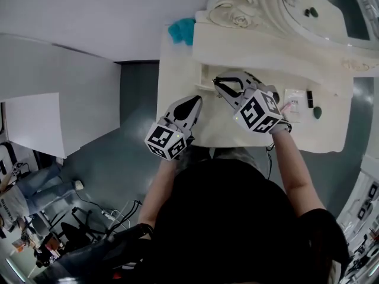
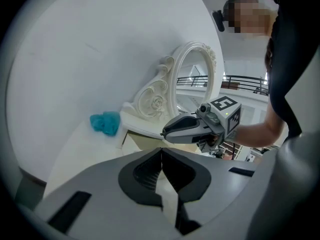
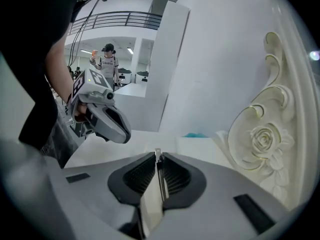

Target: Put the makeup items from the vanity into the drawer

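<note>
Right gripper clenched on thin flat item, held edge-on between pads, over open drawer. Left gripper closed, empty, above vanity top. White packet, black tube, dark green piece lie on top near right edge.

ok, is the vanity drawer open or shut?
Open. Head view shows the drawer pulled out of the vanity, its pale inside exposed below the right gripper.
</note>
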A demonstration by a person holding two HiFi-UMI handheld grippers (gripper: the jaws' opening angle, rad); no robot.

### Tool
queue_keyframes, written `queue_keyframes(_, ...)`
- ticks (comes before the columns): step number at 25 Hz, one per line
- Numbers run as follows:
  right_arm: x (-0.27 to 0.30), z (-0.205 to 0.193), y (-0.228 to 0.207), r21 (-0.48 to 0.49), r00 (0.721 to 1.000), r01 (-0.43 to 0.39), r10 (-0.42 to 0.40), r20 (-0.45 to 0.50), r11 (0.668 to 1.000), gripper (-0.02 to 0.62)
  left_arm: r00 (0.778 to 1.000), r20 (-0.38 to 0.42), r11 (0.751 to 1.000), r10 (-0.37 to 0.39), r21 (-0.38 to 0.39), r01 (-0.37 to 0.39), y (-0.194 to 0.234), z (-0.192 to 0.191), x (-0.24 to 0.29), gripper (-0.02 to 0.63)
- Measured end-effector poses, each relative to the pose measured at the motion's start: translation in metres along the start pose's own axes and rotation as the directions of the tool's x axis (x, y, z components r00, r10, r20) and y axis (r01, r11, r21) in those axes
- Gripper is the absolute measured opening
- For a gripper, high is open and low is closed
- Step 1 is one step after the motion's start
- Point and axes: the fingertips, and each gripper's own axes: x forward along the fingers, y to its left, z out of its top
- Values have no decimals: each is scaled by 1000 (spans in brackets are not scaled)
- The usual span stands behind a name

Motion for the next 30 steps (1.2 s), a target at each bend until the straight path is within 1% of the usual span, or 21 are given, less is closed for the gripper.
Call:
queue_keyframes(7,31,-7,5,-23,996,-19,17,-92,1000,55,1000,11,1000,15,-21,-15,19,2,-11,11)
queue_keyframes(11,37,-10,7,-16,993,-28,26,-118,999,55,1000,18,999,19,-27,-18,22,1,-13,11)
queue_keyframes(21,33,-12,7,11,993,-39,40,-112,999,55,999,26,999,28,-36,-27,22,2,-14,11)
queue_keyframes(25,27,-12,5,20,995,-22,24,-95,1000,55,999,26,999,21,-36,-20,20,3,-9,12)
queue_keyframes(30,11,-15,5,65,998,3,1,-65,998,52,1000,15,1000,-6,-30,7,9,3,0,11)
